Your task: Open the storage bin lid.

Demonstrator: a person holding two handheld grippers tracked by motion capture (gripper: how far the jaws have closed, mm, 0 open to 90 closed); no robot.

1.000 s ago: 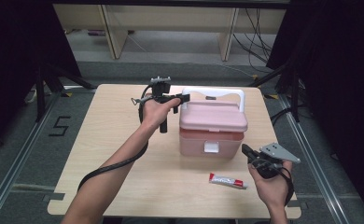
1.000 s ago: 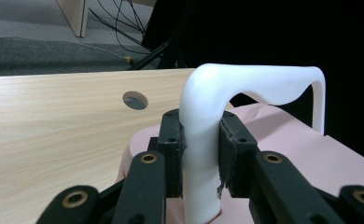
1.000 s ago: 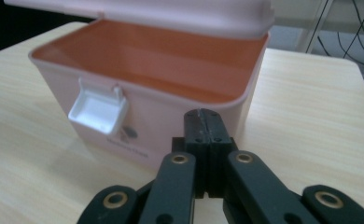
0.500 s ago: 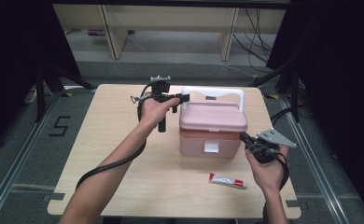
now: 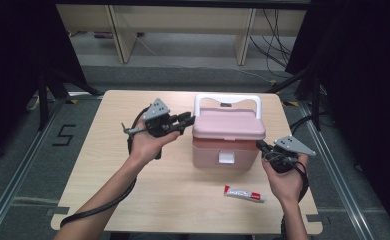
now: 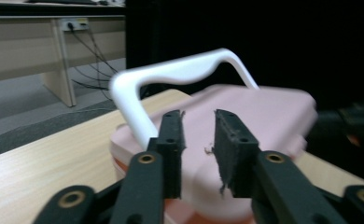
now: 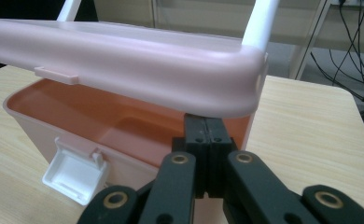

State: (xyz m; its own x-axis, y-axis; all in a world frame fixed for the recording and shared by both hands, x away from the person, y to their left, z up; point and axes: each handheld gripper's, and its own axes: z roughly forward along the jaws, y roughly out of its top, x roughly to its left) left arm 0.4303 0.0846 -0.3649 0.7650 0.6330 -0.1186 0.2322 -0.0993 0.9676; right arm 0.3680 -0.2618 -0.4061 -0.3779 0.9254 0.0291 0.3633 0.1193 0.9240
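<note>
A pink box (image 5: pixel 210 156) with a white handle (image 5: pixel 228 98) stands mid-table. Its lid (image 5: pixel 228 125) is raised a little at the front, so the orange inside (image 7: pixel 101 119) shows. My right gripper (image 5: pixel 259 146) is shut, its tips (image 7: pixel 206 126) tucked under the lid's right front corner. My left gripper (image 5: pixel 189 120) hovers at the box's left side and points at the lid. Its jaws (image 6: pixel 199 135) have just been closing, but a gap remains with nothing between them. The white latch (image 7: pixel 75 175) hangs undone on the front wall.
A small red and white tube (image 5: pixel 244 194) lies on the wooden table (image 5: pixel 173 200) in front of the box, near my right hand. Black cables trail from both grippers. Shelving and cables stand beyond the far edge.
My left gripper has swung from the handle's left end back and down to the box's left side. My right gripper has moved from near the tube up to the lid's corner.
</note>
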